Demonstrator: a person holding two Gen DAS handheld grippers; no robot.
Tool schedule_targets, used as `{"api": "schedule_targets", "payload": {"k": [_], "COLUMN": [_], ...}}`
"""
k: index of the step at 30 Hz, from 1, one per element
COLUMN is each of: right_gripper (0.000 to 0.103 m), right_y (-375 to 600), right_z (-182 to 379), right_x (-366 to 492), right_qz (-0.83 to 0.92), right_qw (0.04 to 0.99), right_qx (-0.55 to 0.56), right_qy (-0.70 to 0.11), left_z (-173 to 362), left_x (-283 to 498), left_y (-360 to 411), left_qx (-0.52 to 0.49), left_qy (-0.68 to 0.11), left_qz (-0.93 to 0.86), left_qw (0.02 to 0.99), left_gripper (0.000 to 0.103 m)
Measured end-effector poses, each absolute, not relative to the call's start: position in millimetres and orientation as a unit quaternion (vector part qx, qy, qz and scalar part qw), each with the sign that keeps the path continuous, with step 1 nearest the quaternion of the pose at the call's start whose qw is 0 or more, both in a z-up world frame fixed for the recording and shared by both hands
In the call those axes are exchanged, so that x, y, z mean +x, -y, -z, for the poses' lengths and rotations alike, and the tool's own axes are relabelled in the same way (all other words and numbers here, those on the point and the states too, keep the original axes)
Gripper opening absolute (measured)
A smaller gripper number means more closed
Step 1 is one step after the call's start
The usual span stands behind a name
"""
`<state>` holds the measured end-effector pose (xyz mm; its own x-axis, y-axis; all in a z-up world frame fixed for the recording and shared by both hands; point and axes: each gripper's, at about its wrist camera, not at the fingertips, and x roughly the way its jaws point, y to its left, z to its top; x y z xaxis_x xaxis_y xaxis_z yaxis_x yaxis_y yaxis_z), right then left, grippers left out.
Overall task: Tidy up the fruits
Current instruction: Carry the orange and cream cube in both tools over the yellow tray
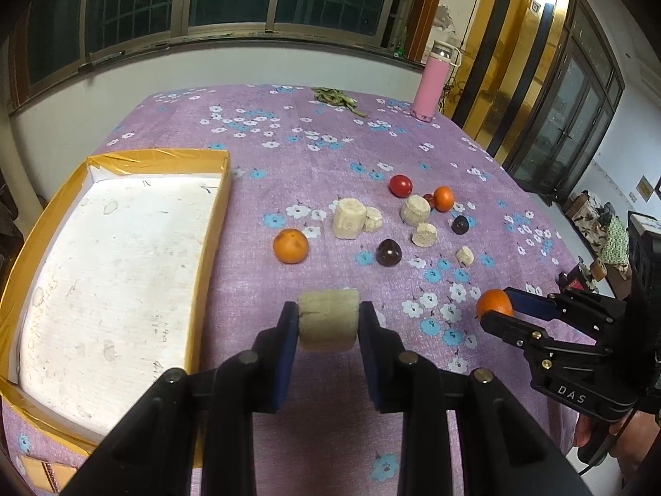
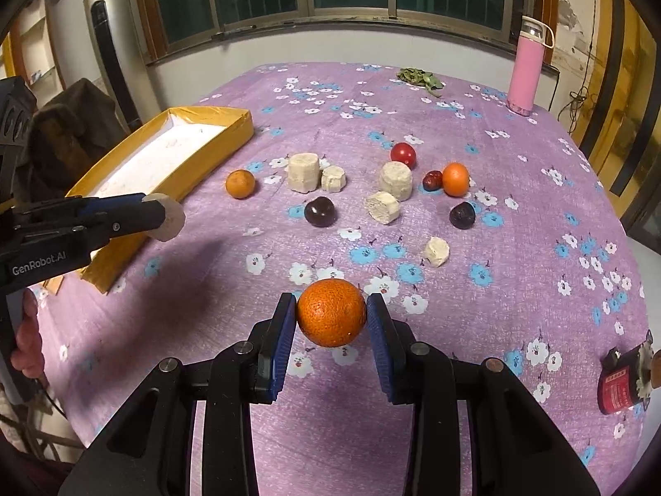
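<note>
My left gripper (image 1: pixel 329 322) is shut on a pale banana chunk (image 1: pixel 328 320), held above the cloth just right of the yellow-rimmed tray (image 1: pixel 206 248). From the right wrist view the same left gripper (image 2: pixel 165 217) and its banana chunk (image 2: pixel 170 217) hang by the tray (image 2: pixel 219 138). A mandarin (image 2: pixel 331 312) is clamped in my right gripper (image 2: pixel 331 314), lifted off the table; the left wrist view shows that right gripper (image 1: pixel 495 310) with the mandarin (image 1: pixel 493 302). More mandarins (image 2: pixel 240 183) (image 2: pixel 455 179), banana pieces (image 2: pixel 303 172), dark plums (image 2: pixel 319 211) and a red tomato (image 2: pixel 403 154) lie mid-table.
A pink bottle (image 2: pixel 525 70) and a heap of green leaves (image 2: pixel 417 77) stand at the far edge of the purple flowered tablecloth (image 2: pixel 537 206). A red cylinder (image 2: pixel 621 380) lies at the right edge. A hand (image 2: pixel 29 339) holds the left gripper's handle.
</note>
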<state>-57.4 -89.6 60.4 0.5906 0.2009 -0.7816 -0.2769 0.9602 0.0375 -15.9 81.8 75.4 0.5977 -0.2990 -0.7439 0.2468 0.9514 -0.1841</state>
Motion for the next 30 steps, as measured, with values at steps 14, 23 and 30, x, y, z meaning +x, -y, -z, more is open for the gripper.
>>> {"api": "schedule_targets", "payload": {"k": [14, 23, 30], "right_gripper": [0.034, 0.034, 0.034], "right_y": [21, -58, -118], "right_z": [-85, -90, -76], "right_x": [-39, -30, -27], "right_qz": [-0.188, -0.263, -0.32], "right_qw": [0.891, 0.874, 0.848], "right_qx": [-0.07, -0.111, -0.134], "right_qy": [-0.407, -0.393, -0.401], "left_z": [-85, -79, -68], "left_x": [-15, -21, -23], "left_y": [-151, -214, -256], "left_qx": [-0.061, -0.074, -0.081], "left_qy": [-0.404, -0.407, -0.413], "left_qz": [0.096, 0.032, -0.011], "left_qw": [0.908, 0.91, 0.907], "left_gripper": [0.031, 0.031, 0.031]}}
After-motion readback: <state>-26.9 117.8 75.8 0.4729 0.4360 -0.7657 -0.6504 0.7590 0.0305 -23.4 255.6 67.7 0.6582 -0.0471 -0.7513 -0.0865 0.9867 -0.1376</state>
